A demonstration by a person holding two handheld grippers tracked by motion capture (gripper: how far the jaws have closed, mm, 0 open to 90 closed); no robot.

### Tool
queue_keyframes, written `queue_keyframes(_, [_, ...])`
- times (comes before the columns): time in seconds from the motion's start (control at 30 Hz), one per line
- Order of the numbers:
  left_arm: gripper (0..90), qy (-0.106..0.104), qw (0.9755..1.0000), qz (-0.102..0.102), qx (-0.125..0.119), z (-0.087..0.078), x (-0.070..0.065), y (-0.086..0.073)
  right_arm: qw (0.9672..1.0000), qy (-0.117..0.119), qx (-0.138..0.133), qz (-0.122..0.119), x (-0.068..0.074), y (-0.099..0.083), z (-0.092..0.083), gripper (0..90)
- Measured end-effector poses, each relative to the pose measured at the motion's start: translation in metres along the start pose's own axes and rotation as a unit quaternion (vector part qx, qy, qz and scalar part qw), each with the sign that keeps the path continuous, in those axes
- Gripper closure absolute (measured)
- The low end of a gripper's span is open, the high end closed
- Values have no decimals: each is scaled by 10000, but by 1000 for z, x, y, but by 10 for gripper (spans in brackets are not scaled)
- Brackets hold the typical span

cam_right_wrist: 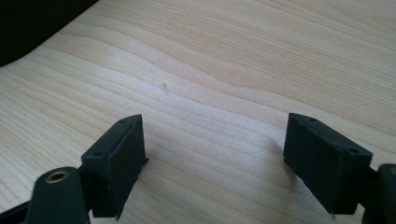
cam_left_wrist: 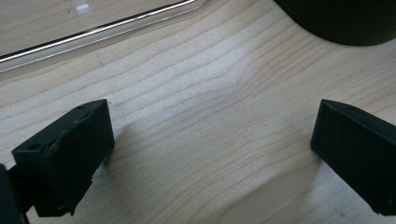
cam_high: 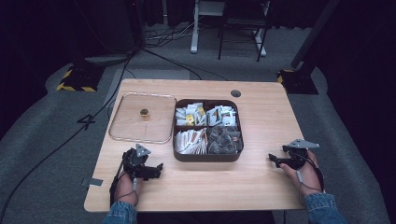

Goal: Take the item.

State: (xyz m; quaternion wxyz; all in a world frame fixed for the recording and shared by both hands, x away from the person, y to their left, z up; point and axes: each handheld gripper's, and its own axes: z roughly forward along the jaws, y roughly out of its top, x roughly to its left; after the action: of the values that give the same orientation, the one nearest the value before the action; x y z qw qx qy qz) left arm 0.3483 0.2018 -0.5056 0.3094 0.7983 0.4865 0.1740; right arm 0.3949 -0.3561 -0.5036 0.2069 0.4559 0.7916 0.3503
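My left gripper (cam_high: 158,168) and right gripper (cam_high: 272,159) rest on the desk (cam_high: 261,121), jaws wide open, beside the brown box (cam_high: 208,156) of packets.

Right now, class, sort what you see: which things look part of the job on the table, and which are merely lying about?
Likely part of the job:
dark compartment box of sachets
clear lid with knob
left gripper
right gripper

Lying about:
grey tape strip
floor cables
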Motion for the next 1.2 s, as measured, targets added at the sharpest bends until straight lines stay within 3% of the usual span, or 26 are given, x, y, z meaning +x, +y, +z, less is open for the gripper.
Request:
queue_keyframes(0.13, [0, 2, 10000, -2, -1, 0, 0, 0, 10000, 1, -1, 3, 0, 0, 0, 211])
queue_keyframes(0.47, [0, -20, 10000, 3, -11, 1, 1, 1, 9997, 96, -102, 220, -3, 0, -4, 375])
queue_keyframes(0.6, [0, -18, 10000, 7, -15, 1, 1, 1, 9982, 314, -296, 421, 0, 10, -9, 409])
queue_keyframes(0.83, [0, -1, 10000, 16, -3, 1, 2, 1, 9959, 606, -369, 569, 2, 25, -9, 422])
queue_keyframes(0.97, [0, 19, 10000, -30, -6, 0, 2, 0, 9942, 806, -459, 546, 3, 41, -3, 421])
queue_keyframes(1.2, [0, 33, 10000, -36, -5, 0, 2, -1, 9937, 948, -435, 409, 5, 66, 0, 447])
